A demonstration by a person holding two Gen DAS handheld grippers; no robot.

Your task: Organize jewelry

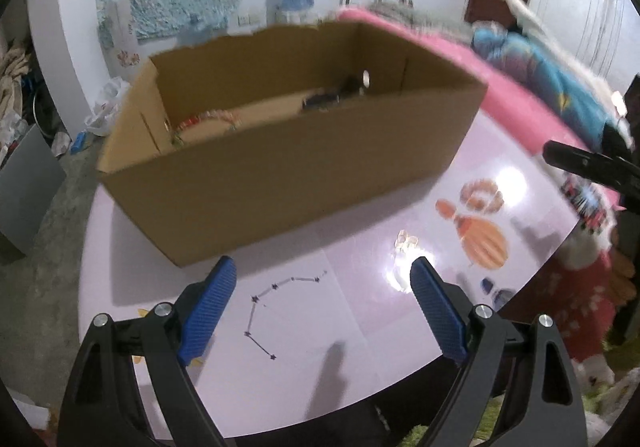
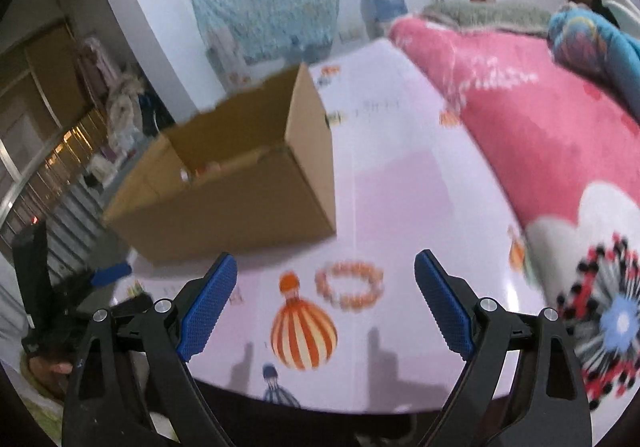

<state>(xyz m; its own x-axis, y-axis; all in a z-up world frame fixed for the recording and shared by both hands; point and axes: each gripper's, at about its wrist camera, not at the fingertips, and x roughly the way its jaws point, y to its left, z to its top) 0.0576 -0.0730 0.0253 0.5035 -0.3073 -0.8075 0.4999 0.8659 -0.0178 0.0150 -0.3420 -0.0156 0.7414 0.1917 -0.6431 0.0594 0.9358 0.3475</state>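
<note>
the left hand-held gripper (image 1: 322, 275) stands with its blue pads wide apart and nothing between them, above a dark star chain (image 1: 266, 311) that lies flat on the pale desk (image 1: 440, 175). the chain sits just ahead of the gripper and a little toward its left pad, its long axis running in a bent line from near that pad up toward the box (image 1: 280, 167).

the right hand-held gripper (image 2: 326, 275) is spread apart too, empty, with an orange bead bracelet (image 2: 350, 285) lying as a flat ring directly between and just beyond its pads. a small pale piece (image 1: 406, 239) lies beside the left gripper's right pad, too blurred to name.

each hand looks nearest its own item: left for the chain, right for the bracelet. the open box, already holding some jewelry, stands behind both.
</note>
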